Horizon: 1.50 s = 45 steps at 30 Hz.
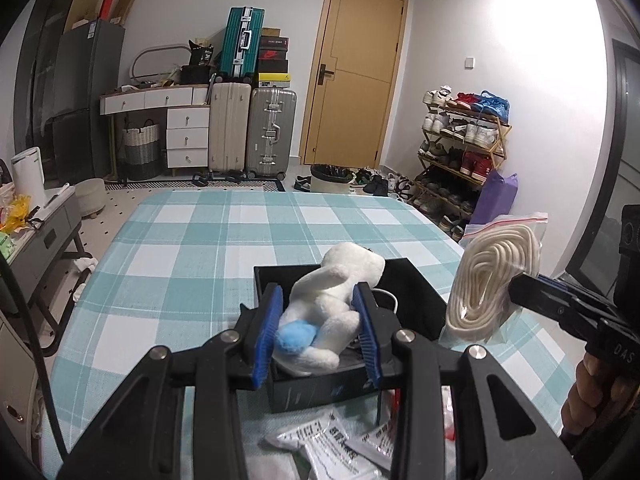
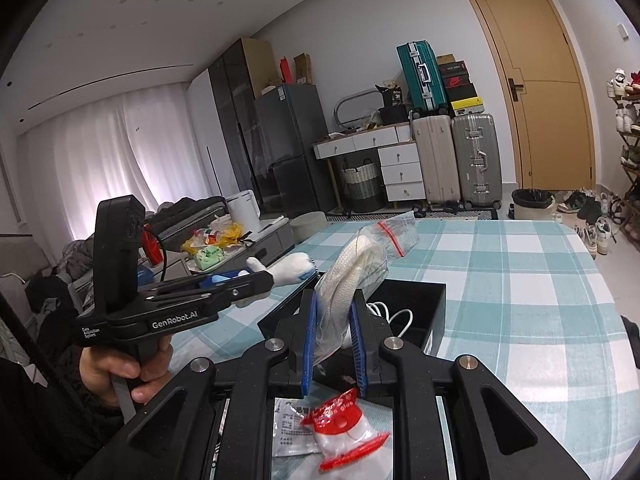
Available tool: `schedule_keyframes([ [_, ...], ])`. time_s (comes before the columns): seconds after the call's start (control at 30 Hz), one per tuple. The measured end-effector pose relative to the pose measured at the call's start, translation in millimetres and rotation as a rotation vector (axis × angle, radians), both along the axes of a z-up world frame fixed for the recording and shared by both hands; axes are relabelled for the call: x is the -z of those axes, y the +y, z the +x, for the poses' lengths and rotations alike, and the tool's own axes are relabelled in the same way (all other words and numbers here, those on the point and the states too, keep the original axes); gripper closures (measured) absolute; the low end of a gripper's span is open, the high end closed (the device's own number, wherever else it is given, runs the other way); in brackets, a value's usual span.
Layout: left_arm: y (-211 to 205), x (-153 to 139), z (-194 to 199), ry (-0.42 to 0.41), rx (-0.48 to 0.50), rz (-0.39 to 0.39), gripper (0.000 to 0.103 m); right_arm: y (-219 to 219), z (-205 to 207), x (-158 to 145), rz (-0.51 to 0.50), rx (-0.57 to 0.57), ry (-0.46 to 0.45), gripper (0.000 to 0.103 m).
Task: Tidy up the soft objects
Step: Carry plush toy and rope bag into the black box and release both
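The left tongs [image 1: 320,330] are clamped on a white plush toy [image 1: 332,304] with a blue puff, holding it above the open black box [image 1: 404,292] that sits on the checked bed [image 1: 224,232] near its near edge. The toy looks light and squashy; the pads sink into its middle, which seems the soundest place to hold, since the limbs and ears would likely stretch or slip loose.

The right tongs [image 2: 334,340] are closed on a clear zip bag [image 2: 372,256] holding a coil of white rope [image 2: 352,272], also raised over the box. The plastic film is probably slippery and the coil floppy, so a pinch that catches rope as well as film should be safer than film alone.

A white cable [image 2: 394,318] lies inside the box. Small sealed packets [image 2: 336,428] lie at the bed's near edge.
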<state>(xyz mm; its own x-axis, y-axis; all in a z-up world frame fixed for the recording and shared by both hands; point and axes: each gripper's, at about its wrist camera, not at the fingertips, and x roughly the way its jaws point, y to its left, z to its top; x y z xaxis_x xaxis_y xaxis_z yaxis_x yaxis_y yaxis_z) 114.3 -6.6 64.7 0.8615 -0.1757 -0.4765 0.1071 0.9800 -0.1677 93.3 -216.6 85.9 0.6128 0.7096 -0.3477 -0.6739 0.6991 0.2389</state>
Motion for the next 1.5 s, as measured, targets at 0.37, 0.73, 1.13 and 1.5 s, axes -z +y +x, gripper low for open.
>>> schedule_keyframes([
  [0.37, -6, 7, 25, 0.018, -0.005, 0.032, 0.068, 10, 26, 3, -0.025, 0.002, 0.027, 0.087],
  [0.73, -12, 24, 43, 0.057, -0.023, 0.083, 0.067, 27, 58, 21, -0.073, -0.019, 0.087, 0.087],
  [1.13, -18, 41, 58, 0.115, -0.018, 0.131, 0.067, 51, 91, 56, -0.179, -0.037, 0.172, 0.087],
  [1.5, -24, 40, 58, 0.128, 0.026, 0.148, 0.043, 47, 94, 60, -0.235, 0.017, 0.166, 0.068],
])
